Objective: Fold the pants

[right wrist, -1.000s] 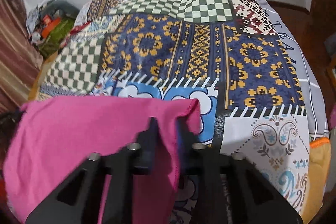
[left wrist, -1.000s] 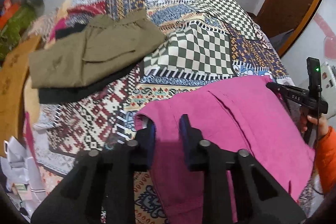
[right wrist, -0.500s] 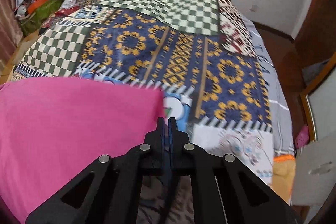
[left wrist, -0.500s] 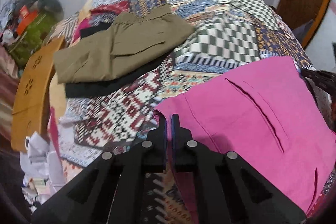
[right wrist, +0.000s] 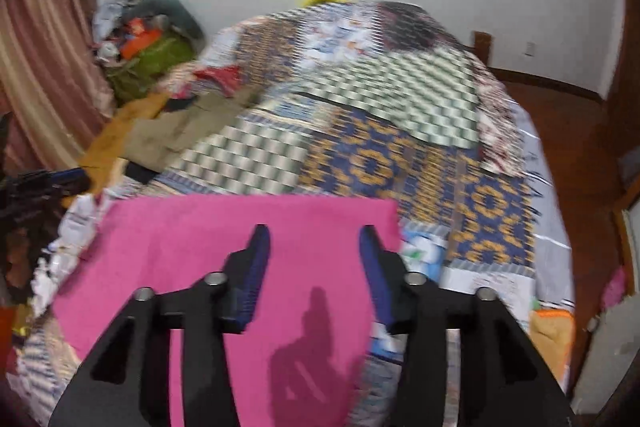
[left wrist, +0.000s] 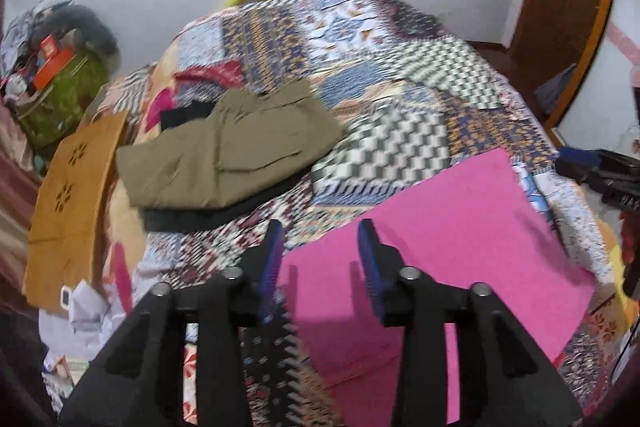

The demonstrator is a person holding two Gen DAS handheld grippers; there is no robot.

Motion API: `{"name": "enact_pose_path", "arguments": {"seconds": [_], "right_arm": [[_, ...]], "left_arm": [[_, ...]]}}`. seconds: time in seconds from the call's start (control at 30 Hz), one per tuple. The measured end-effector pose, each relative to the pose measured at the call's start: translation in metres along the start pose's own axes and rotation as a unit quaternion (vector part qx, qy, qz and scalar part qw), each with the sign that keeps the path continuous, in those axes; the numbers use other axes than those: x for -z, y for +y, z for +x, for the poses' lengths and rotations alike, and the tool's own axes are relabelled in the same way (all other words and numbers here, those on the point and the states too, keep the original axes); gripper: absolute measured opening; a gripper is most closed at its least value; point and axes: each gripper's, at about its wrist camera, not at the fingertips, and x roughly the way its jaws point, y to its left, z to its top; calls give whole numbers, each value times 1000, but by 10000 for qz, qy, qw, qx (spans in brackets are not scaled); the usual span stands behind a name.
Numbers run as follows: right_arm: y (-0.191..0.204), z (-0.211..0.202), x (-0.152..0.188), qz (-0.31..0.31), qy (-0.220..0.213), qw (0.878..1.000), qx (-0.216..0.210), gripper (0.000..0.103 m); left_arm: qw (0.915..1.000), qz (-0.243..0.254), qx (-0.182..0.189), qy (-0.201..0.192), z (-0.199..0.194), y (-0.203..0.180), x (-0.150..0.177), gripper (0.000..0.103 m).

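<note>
**Operator:** Hovering both tools over the bed right now. My left tool (left wrist: 320, 251) is spread wide and pinching nothing, above the near-left corner of the pink pants (left wrist: 432, 259). My right tool (right wrist: 314, 259) is spread just as wide, also empty, above the pants' (right wrist: 248, 251) far-right corner.

**Supervisor:** Why hold them there, apart and open?

**Operator:** My reading is that the pants are laid down and need no grip for now. Each tool sits over its own corner, so I can take the cloth again if another fold is wanted. That is a judgement, not something I can see.

**Supervisor:** How do the pants look?

**Operator:** A flat, tidy pink rectangle on the patchwork bedspread (left wrist: 400, 131), edges straight, corners fairly square. Along the near-left edge I can make out a second layer peeking from under the top one, so it reads as already folded over. The surface is smooth; both views are motion-blurred, so small wrinkles I cannot judge.

**Supervisor:** Anything close to them?

**Operator:** Beyond the pants and to their left, well apart, lies an olive folded garment (left wrist: 228, 151) on top of a black one (left wrist: 208, 219). Further left of the pants, at the bed's edge, is a tan cardboard piece (left wrist: 68, 195). Nothing touches the pants but the bedspread.
</note>
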Motion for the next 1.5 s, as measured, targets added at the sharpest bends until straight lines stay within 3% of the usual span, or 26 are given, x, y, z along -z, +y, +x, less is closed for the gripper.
{"name": "enact_pose_path", "arguments": {"seconds": [0.03, 0.17, 0.27, 0.37, 0.47, 0.53, 0.77, 1.13, 1.33, 1.5], "right_arm": [[7, 6, -3, -32, 58, 9999, -147, 44], [34, 31, -9, -100, 364, 9976, -579, 45], [53, 54, -6, -306, 645, 9950, -698, 46], [66, 73, 3, -554, 947, 9913, -725, 58], [70, 93, 18, -673, 1395, 9849, -780, 58], [69, 89, 25, -684, 1305, 9857, -818, 59], [62, 66, 47, -817, 1365, 9841, -790, 60], [50, 24, 87, -334, 1239, 9901, -563, 65], [50, 4, 103, -119, 1224, 9914, -445, 66], [57, -8, 113, -49, 1152, 9929, -307, 66]], "left_arm": [[10000, 48, 73, 2, 2, -5, -3, 48], [9992, 249, 256, 151, 15, -23, -10, 49], [9983, 405, 267, 322, 31, -32, -8, 52], [9968, 512, 213, 575, 51, -37, 0, 58], [9938, 626, 156, 902, 71, -38, 16, 61], [9949, 651, 88, 771, 69, -36, 23, 68], [9956, 613, 106, 705, 53, -30, 37, 71], [9969, 462, 93, 630, 13, -22, 72, 81], [9968, 579, -54, 546, -9, -24, 95, 81], [9974, 434, 43, 572, -21, -15, 109, 81]]}}
